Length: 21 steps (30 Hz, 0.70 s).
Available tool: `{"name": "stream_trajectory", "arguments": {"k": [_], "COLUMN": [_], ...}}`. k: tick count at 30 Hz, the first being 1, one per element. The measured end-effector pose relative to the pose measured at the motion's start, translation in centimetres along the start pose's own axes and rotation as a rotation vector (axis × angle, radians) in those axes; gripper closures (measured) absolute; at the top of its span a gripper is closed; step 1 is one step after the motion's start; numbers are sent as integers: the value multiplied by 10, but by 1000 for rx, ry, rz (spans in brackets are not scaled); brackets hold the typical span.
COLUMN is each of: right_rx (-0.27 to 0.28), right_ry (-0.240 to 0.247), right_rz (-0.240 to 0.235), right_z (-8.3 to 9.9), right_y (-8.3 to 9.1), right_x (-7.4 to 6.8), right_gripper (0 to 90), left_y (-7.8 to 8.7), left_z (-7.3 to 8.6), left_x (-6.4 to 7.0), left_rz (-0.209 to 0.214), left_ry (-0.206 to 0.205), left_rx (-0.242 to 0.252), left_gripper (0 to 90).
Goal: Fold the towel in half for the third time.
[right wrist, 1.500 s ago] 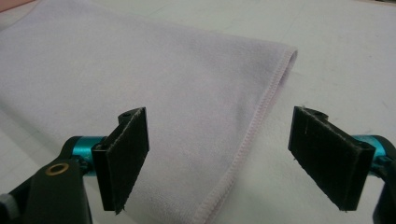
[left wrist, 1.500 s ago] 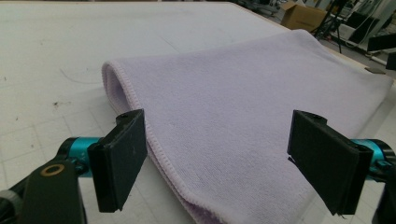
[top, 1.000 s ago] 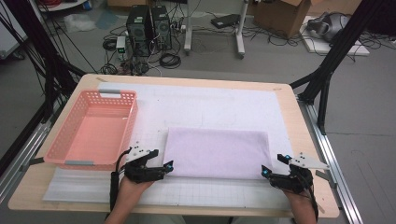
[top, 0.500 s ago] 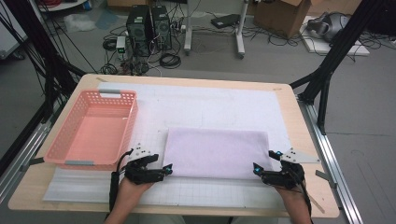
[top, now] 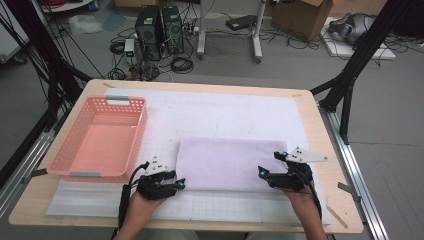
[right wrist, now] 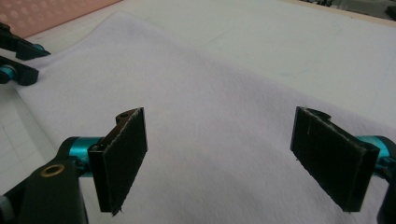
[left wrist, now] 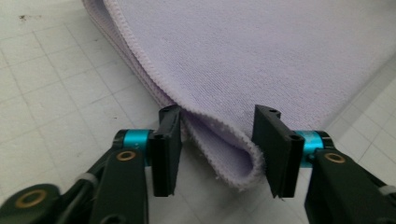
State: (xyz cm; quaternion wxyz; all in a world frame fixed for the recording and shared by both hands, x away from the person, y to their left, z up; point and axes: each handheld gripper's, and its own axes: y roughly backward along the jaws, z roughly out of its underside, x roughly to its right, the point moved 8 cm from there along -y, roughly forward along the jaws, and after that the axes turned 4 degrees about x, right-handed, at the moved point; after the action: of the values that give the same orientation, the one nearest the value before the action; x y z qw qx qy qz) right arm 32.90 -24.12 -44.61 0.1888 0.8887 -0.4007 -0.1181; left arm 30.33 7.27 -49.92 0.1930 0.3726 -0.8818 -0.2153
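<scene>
A folded lilac towel lies flat on the white grid mat, toward the near side. My left gripper is at the towel's near left corner. In the left gripper view the towel's folded corner sits between the open jaws of that gripper, not clamped. My right gripper hovers over the towel's near right corner. Its jaws stand wide apart in the right gripper view, with towel cloth beneath them.
An empty pink plastic basket stands on the left of the table, close to the towel's left edge. Bare mat stretches beyond the towel to the far wooden table edge. The left gripper appears far off in the right gripper view.
My right gripper has moved left from beside the towel's right edge onto its near right corner. The left gripper has stayed at the near left corner.
</scene>
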Motion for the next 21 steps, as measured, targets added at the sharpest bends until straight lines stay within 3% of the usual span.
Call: {"name": "stream_trajectory", "arguments": {"k": [9, 17, 21], "right_rx": [-38, -97, -127], "right_ry": [20, 62, 78], "right_rz": [-35, -81, -114], "right_z": [-18, -39, -47], "right_y": [-27, -63, -85], "right_x": [-4, -13, -21], "right_gripper": [179, 180, 201], "left_y": [-1, -2, -2], "left_z": [0, 0, 0], "left_x": [2, 1, 1], "left_rz": [-3, 0, 3], "left_ry": [37, 100, 112], "left_rx": [5, 11, 14], "left_gripper": [746, 779, 780]}}
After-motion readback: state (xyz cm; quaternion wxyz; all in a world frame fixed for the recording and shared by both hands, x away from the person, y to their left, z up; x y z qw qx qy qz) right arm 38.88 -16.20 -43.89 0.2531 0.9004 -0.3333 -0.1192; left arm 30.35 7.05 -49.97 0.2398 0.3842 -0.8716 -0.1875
